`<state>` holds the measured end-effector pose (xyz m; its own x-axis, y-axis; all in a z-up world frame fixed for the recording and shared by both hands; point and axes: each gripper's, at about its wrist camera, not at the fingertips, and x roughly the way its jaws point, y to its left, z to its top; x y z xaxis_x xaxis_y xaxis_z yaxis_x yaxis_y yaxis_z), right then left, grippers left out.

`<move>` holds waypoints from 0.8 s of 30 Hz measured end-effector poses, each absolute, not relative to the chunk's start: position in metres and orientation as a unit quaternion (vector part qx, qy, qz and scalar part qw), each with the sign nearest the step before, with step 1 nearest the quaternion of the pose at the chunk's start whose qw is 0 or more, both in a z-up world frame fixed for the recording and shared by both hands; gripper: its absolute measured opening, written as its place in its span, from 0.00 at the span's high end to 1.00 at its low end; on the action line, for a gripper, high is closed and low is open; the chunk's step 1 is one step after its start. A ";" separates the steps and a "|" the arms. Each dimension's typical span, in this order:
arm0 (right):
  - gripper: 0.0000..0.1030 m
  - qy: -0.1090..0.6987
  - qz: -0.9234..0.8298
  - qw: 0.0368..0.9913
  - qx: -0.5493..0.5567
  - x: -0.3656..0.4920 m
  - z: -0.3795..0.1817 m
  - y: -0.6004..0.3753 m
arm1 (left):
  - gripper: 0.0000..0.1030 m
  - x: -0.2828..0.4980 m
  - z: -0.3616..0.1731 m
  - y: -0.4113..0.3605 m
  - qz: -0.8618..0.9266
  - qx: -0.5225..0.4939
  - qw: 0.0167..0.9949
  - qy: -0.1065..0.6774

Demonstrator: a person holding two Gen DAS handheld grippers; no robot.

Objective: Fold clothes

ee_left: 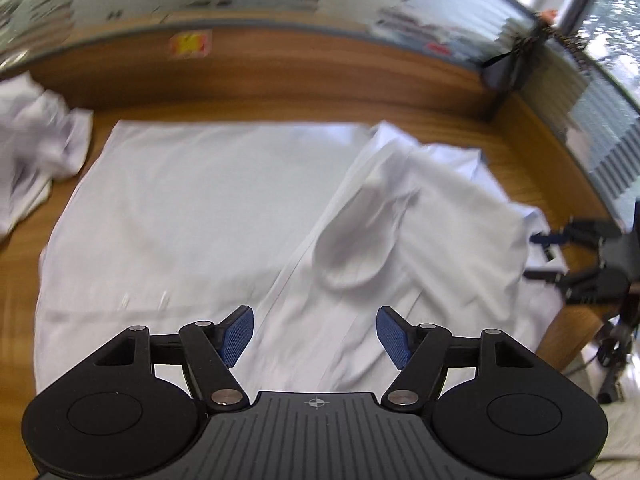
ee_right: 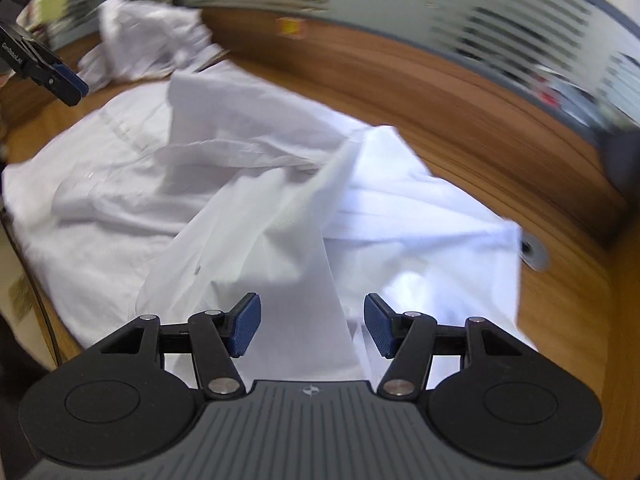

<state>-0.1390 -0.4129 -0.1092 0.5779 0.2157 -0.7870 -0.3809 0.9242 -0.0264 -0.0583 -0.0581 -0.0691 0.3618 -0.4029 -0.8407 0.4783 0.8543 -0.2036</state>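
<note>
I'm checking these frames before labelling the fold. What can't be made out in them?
- White shirt: near hem, left wrist view, hidden behind the left gripper.
- Crumpled white garment: left wrist view, smeared and cut by the frame edge; type unclear.
- Yellow sticker on the wooden partition: right wrist view, print blurred.
- Right gripper: whether cloth touches its pads is unclear.
</note>
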 end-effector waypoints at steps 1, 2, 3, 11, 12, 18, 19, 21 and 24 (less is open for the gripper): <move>0.58 0.435 0.187 0.875 -0.096 -0.132 -0.111 -0.414 | 0.31 -0.062 -0.073 -0.053 -0.258 0.036 0.825 0.502; 0.82 0.446 0.202 0.867 -0.095 -0.125 -0.113 -0.415 | 0.31 -0.066 -0.076 -0.048 -0.248 0.032 0.825 0.506; 0.93 0.458 0.211 0.858 -0.092 -0.120 -0.114 -0.416 | 0.31 -0.069 -0.078 -0.044 -0.239 0.029 0.826 0.510; 1.00 0.488 0.212 0.846 -0.022 -0.139 -0.068 -0.426 | 0.31 -0.083 -0.079 -0.005 -0.189 -0.009 0.839 0.510; 1.00 0.491 0.204 0.847 -0.010 -0.147 -0.059 -0.426 | 0.31 -0.084 -0.079 -0.001 -0.189 -0.012 0.841 0.508; 1.00 0.510 0.156 0.843 0.076 -0.209 -0.016 -0.419 | 0.31 -0.080 -0.076 0.011 -0.209 -0.007 0.839 0.502; 1.00 0.515 0.148 0.839 0.093 -0.222 -0.014 -0.416 | 0.31 -0.080 -0.075 0.012 -0.215 -0.004 0.839 0.500; 0.99 0.529 0.135 0.829 0.117 -0.250 -0.017 -0.404 | 0.31 -0.081 -0.076 0.016 -0.223 0.000 0.839 0.496; 0.99 0.559 0.103 0.813 0.128 -0.287 -0.042 -0.384 | 0.31 -0.082 -0.080 0.023 -0.229 0.009 0.840 0.492</move>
<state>-0.2872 -0.3841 -0.0415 0.3540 0.3110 -0.8820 -0.0239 0.9458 0.3239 -0.0818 0.0226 -0.0798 0.4110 -0.3763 -0.8303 0.3942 0.8947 -0.2103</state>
